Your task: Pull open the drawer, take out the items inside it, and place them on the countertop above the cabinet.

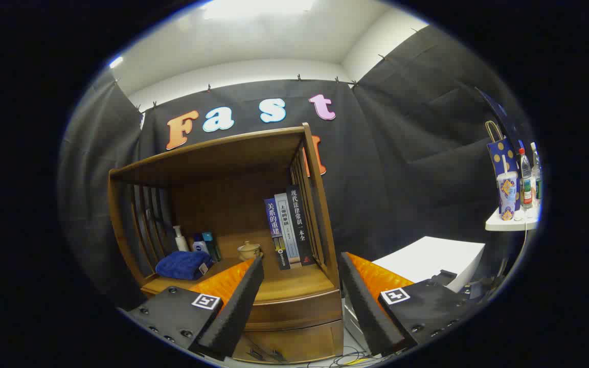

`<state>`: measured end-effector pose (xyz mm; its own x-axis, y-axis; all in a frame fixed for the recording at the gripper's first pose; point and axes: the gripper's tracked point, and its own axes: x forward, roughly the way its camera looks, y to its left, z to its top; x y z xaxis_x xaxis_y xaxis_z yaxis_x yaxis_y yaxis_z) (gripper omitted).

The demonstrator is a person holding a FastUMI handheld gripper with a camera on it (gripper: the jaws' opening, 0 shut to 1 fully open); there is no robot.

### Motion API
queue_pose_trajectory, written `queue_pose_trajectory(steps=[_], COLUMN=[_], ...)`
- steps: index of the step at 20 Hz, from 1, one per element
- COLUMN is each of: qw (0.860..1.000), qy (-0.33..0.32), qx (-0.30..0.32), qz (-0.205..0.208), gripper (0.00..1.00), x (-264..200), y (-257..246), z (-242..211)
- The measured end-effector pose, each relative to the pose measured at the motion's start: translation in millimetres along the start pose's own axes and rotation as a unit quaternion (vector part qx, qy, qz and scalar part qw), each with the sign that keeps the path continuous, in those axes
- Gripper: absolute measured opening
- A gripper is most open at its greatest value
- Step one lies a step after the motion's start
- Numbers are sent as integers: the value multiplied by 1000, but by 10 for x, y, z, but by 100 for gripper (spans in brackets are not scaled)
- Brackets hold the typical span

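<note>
Gripper (302,268) jaws wide open, empty — hung before brown wooden cabinet (320,204), closed wooden drawer (294,309) between fingers

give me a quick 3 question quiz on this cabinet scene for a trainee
1. True or false: the drawer under the countertop is pulled open.
2. What lies nearest the blue folded towel? A) books B) pump bottle C) lidded pot
3. Fill in: the gripper has its fingers ____, with nothing between them.

Key: 1 false, it looks closed. 2 B. 3 open.
</note>
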<state>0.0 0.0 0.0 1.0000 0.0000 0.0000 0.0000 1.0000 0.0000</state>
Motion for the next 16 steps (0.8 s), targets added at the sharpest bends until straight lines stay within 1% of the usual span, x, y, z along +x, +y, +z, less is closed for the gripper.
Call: queue_pose_trajectory(steps=[2,6,9,12,16], qw=[1000,999,999,999,999], qy=[7,30,36,36,36], qx=[-2,23,31,9,13], qz=[5,22,21,6,23], gripper=[98,98,98,98,98], x=[3,53,68,85,81], y=[45,152,127,57,202], z=[-66,-223,-253,-278,-306])
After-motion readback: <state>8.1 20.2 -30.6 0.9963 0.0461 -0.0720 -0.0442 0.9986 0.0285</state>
